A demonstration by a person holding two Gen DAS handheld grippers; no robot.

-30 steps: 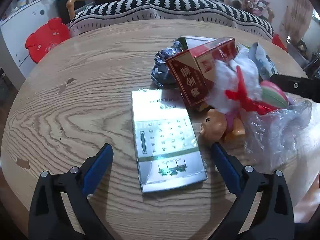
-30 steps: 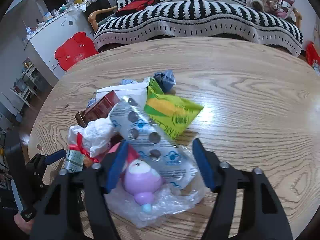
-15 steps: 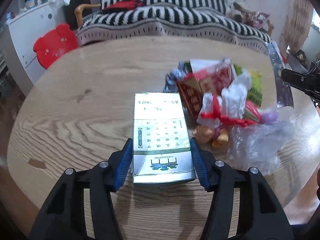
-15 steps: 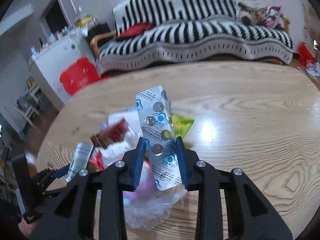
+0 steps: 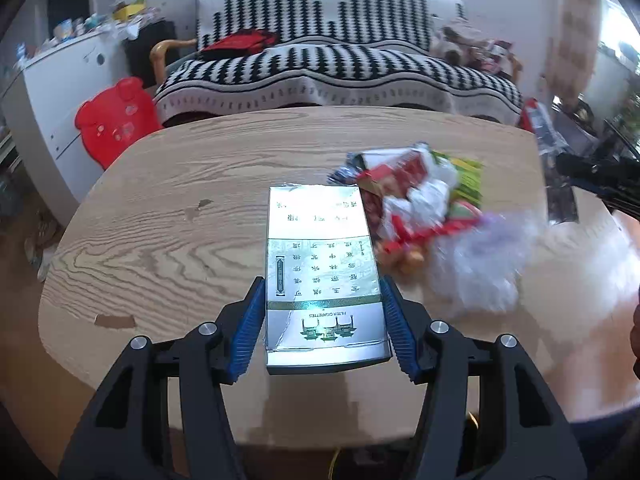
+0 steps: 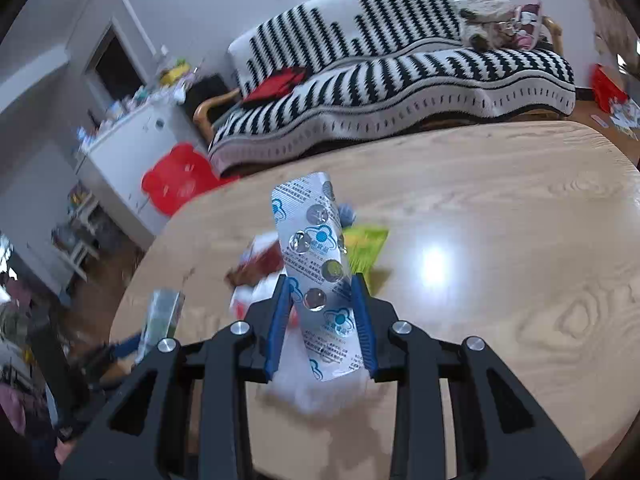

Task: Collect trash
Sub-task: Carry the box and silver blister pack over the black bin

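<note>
My left gripper (image 5: pixel 322 322) clenched the silver carton (image 5: pixel 322 268) by its long sides, its long axis running away from me, flat face up, print upside down, lifted above the table's (image 5: pixel 192 216) near edge. My right gripper (image 6: pixel 320 318) pinched a silver blister strip (image 6: pixel 318 270) pointing up and away, raised over the blurred trash pile (image 5: pixel 424 208) near the right edge.

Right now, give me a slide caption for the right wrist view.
Right gripper lifts a pill blister pack above the trash pile on the wooden table.
</note>
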